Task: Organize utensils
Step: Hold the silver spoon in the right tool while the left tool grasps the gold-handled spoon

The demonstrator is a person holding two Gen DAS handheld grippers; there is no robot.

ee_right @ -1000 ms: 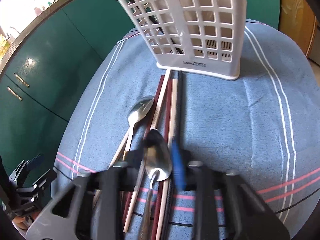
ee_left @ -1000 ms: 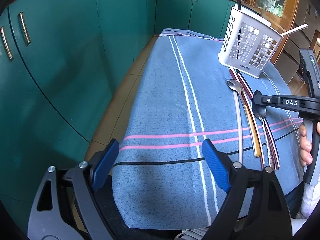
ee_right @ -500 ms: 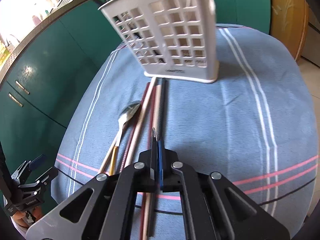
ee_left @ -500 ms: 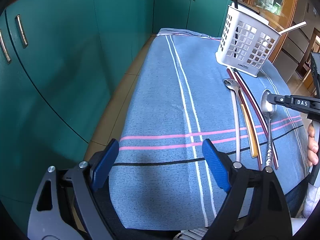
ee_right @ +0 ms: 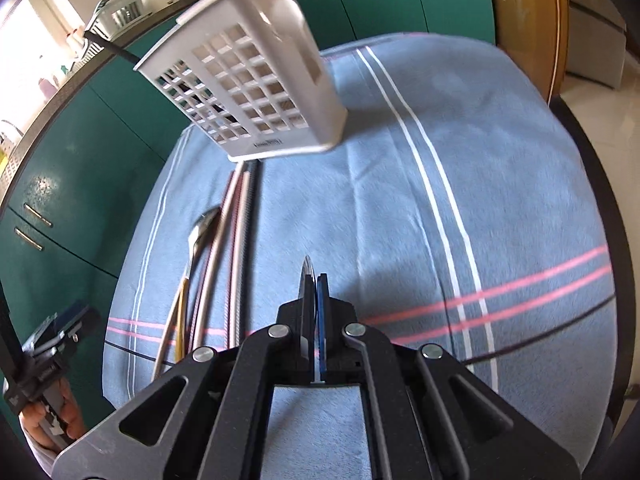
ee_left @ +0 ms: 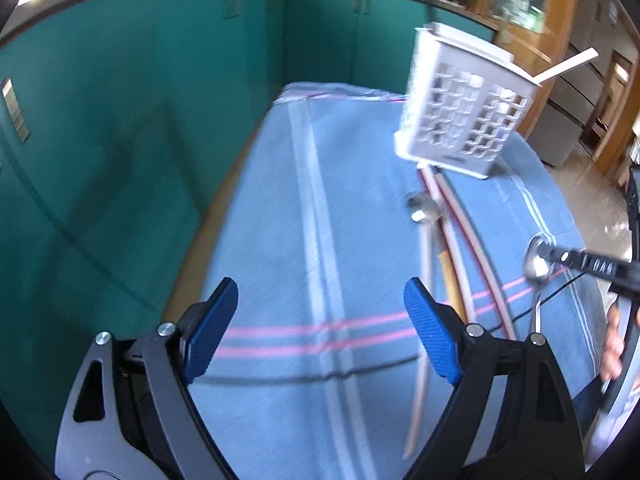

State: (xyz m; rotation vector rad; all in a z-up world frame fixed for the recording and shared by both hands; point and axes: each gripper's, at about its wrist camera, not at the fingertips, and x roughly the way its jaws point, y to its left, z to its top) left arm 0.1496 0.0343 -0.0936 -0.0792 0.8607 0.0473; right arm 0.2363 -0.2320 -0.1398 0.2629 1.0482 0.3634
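Observation:
My right gripper (ee_right: 314,280) is shut on a steel spoon (ee_right: 306,269), held edge-on above the blue striped cloth; in the left wrist view the spoon (ee_left: 536,266) hangs bowl-up from that gripper (ee_left: 550,256). A white slotted utensil holder (ee_right: 256,92) stands at the far end and also shows in the left wrist view (ee_left: 464,120). A second spoon (ee_left: 420,208) and several chopsticks (ee_right: 236,240) lie on the cloth in front of it. My left gripper (ee_left: 320,328) is open and empty above the cloth's near end.
The table carries a blue cloth (ee_right: 460,208) with white and pink stripes. Teal cabinets (ee_left: 120,120) run along the left. The holder holds a black stick (ee_right: 120,50) and a white utensil (ee_left: 568,65). Wooden furniture (ee_left: 516,20) stands at the far right.
My right gripper closed on the spoon and lifted it off the cloth, moving right of the chopsticks. The left gripper stayed open and shifted slightly forward.

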